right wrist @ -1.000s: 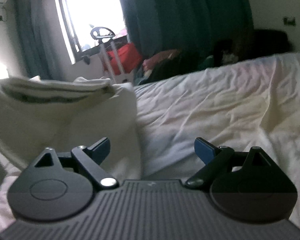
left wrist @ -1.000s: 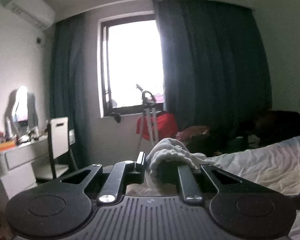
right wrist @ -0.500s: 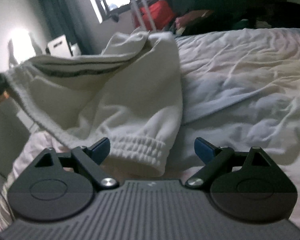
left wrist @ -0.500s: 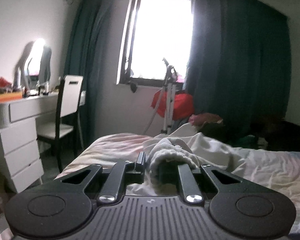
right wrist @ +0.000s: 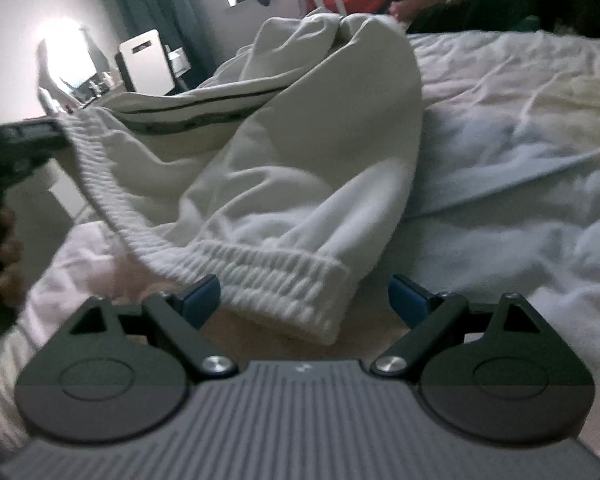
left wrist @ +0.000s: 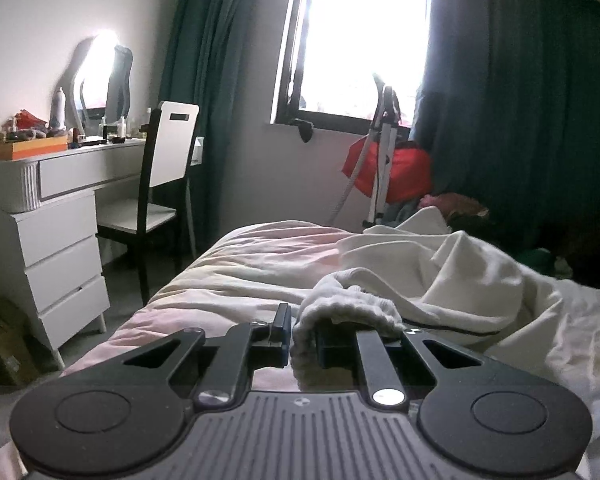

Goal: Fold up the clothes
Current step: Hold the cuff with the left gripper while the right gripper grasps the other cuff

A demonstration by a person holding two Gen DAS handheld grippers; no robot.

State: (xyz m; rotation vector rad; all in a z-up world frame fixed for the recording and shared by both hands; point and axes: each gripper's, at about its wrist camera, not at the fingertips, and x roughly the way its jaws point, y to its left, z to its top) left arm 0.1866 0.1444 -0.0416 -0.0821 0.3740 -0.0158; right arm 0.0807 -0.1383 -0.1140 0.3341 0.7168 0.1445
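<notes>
Sweatpants (left wrist: pixel 440 276) lie rumpled on the bed (left wrist: pixel 260 264) near its left edge; your left tool (left wrist: pixel 300 330) is clenched on their ribbed waistband. Your right tool (right wrist: pixel 304 296) hangs released, waistband between its fingers, open sheet to the right.

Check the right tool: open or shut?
Open: the right tool has its blue pads wide apart, nothing gripped; the white garment's cuff lies between them.

free: bare bed sheet (right wrist: pixel 520 128) right | blocked: cream garment (right wrist: pixel 300 152) heaped left, cuff between right claw (right wrist: pixel 304 296)
</notes>
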